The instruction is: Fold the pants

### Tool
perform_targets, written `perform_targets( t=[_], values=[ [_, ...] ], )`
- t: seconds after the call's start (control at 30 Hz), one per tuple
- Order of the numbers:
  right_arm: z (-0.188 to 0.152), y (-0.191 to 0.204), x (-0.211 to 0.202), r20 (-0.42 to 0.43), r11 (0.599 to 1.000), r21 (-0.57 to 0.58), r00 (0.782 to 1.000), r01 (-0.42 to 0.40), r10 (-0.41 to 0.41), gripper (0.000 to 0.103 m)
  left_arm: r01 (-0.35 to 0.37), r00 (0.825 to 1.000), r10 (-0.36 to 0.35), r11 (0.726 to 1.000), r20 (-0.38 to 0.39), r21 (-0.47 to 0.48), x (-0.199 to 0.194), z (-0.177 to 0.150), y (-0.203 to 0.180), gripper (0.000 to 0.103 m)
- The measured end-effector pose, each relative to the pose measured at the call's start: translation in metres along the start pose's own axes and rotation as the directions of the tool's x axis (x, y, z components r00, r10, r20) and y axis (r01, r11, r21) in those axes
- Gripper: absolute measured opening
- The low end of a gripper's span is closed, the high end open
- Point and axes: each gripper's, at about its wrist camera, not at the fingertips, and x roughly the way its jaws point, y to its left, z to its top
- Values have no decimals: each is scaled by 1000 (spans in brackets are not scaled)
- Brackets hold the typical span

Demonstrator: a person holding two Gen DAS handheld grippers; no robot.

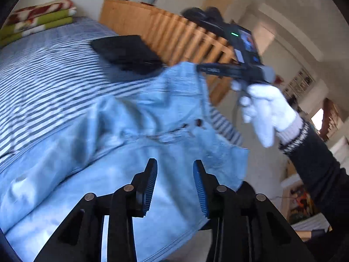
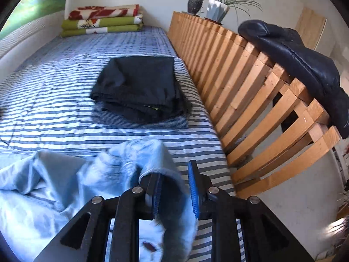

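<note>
Left tongs: my left tongs (image 1: 175, 185) stand partly apart above the light blue denim pants (image 1: 122, 152), with nothing pinched between the blue ribbed pads (image 1: 150, 187).
Right tongs: my right tongs (image 2: 174, 193) are parted a little, with a fold of the waist end bunched between the pads; whether the pads press on it I cannot tell. From the left wrist view they are blurred, gripped by my white-gloved hand (image 1: 267, 111) with a dark sleeve behind it.
Pants: the pale denim lies crumpled on the blue-and-white striped bed cover (image 2: 54, 100), one end raised at my right tongs, near the bed's slatted side.
Folded pile: a dark folded garment (image 2: 139, 87) sits on a small checked cloth further up the bed, well apart from the denim.
Bed head: a stack of folded green, red and white blankets (image 2: 102, 20) rests by the wall.
Side: a slatted wooden frame (image 2: 250, 91) runs along the bed, with a black leather jacket (image 2: 301, 61) draped over it and two potted plants (image 2: 216, 8) at its far end.
</note>
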Motion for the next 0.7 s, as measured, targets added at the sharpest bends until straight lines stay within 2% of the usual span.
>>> perform_targets(
  t=[0.03,0.07,0.1,0.13,0.17,0.23,0.27,0.3,0.37,0.4,0.43,0.47,0.53,0.57,0.6,0.63,0.67,0.7],
  values=[
    [0,8,-4,12,1000,0,1000,-16,16,22,-70,997,71,996,21,-50,-19,-8,25,45],
    [0,18,-11,25,1000,-7,999,-29,29,24,-158,986,163,981,35,-109,-42,-22,56,50],
    [3,28,-20,42,999,-19,999,-29,30,26,-251,965,260,955,41,-160,-63,-35,83,52],
    [6,36,-27,60,999,-27,997,-38,40,27,-344,932,360,916,43,-208,-84,-46,108,52],
    [10,47,-33,72,998,-37,996,-57,59,28,-442,885,465,859,32,-257,-106,-63,133,52],
    [18,66,-46,96,995,-49,991,-85,89,30,-575,791,612,734,-16,-360,-147,-92,178,56],
    [22,76,-51,107,992,-54,988,-110,115,32,-612,754,655,676,-46,-409,-163,-108,204,68],
    [26,88,-56,110,988,-66,983,-143,149,34,-638,727,682,626,-82,-448,-179,-122,223,80],
    [30,110,-62,112,978,-79,973,-195,203,35,-685,672,722,521,-165,-509,-205,-150,261,81],
    [32,124,-63,108,971,-85,967,-224,232,35,-677,680,709,506,-189,-535,-209,-160,274,81],
    [34,138,-61,102,966,-88,962,-245,253,36,-666,692,691,502,-207,-552,-219,-173,285,81],
    [35,152,-60,93,958,-93,956,-270,279,36,-670,690,687,487,-228,-560,-219,-180,295,81],
    [33,176,-60,74,945,-103,945,-310,318,36,-709,654,704,441,-278,-550,-218,-191,310,81],
    [31,189,-58,63,938,-113,940,-328,336,36,-711,648,706,427,-286,-559,-212,-197,317,80],
    [28,204,-56,51,931,-126,935,-343,351,36,-696,658,699,421,-281,-582,-216,-209,326,75],
    [25,214,-57,41,925,-136,931,-355,363,36,-681,666,694,414,-275,-603,-213,-212,334,67],
    [22,225,-56,30,918,-145,926,-368,376,36,-676,665,693,399,-279,-620,-216,-218,339,38],
    [18,235,-54,17,912,-153,922,-381,388,36,-674,663,691,382,-289,-633,-218,-223,346,16]
  ],
)
